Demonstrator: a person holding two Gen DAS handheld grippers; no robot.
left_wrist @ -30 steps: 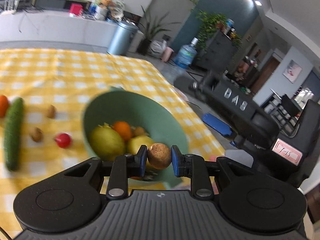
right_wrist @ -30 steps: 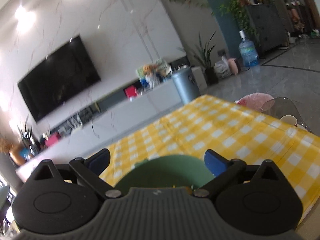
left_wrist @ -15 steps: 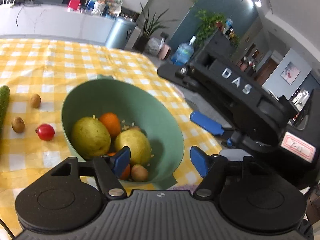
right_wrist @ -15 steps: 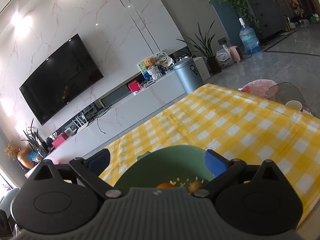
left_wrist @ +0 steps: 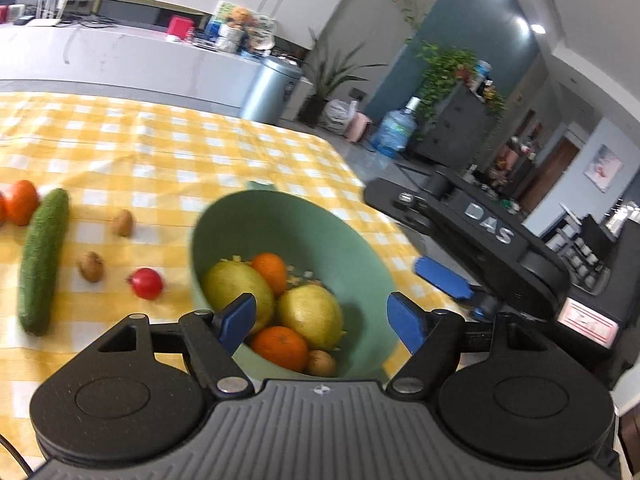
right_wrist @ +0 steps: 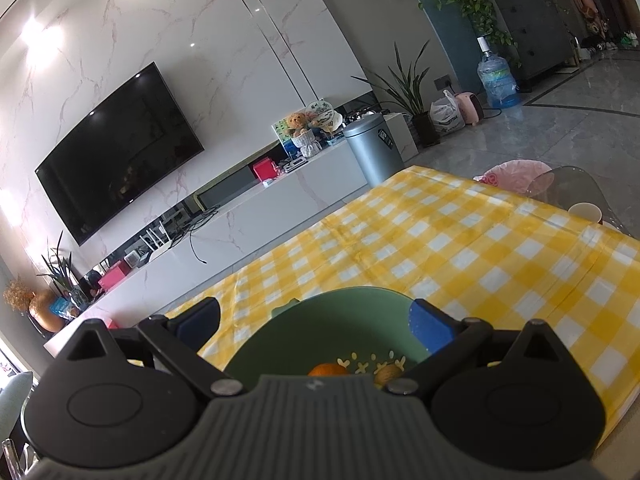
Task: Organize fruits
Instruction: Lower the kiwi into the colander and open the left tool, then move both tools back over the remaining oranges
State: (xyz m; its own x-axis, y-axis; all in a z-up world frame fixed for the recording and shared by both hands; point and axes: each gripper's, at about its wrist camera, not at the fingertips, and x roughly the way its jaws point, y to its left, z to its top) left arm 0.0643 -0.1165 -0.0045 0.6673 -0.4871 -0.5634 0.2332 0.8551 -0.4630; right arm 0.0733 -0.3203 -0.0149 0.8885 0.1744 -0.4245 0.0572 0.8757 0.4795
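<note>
**Hovering over the green bowl with both jaws spread**

The left gripper (left_wrist: 320, 316) hangs above the green bowl (left_wrist: 320, 224); its jaws have just been opening and stand wide with nothing between them. Inside the bowl lie two yellow-green fruits, two oranges and a small brown kiwi (left_wrist: 321, 362). On the yellow checked tabletop (left_wrist: 160, 152) beside it rest a cucumber (left_wrist: 42, 260), a red fruit (left_wrist: 147, 283) and two more kiwis. The right gripper (right_wrist: 314, 322) also stands spread and empty.
</note>
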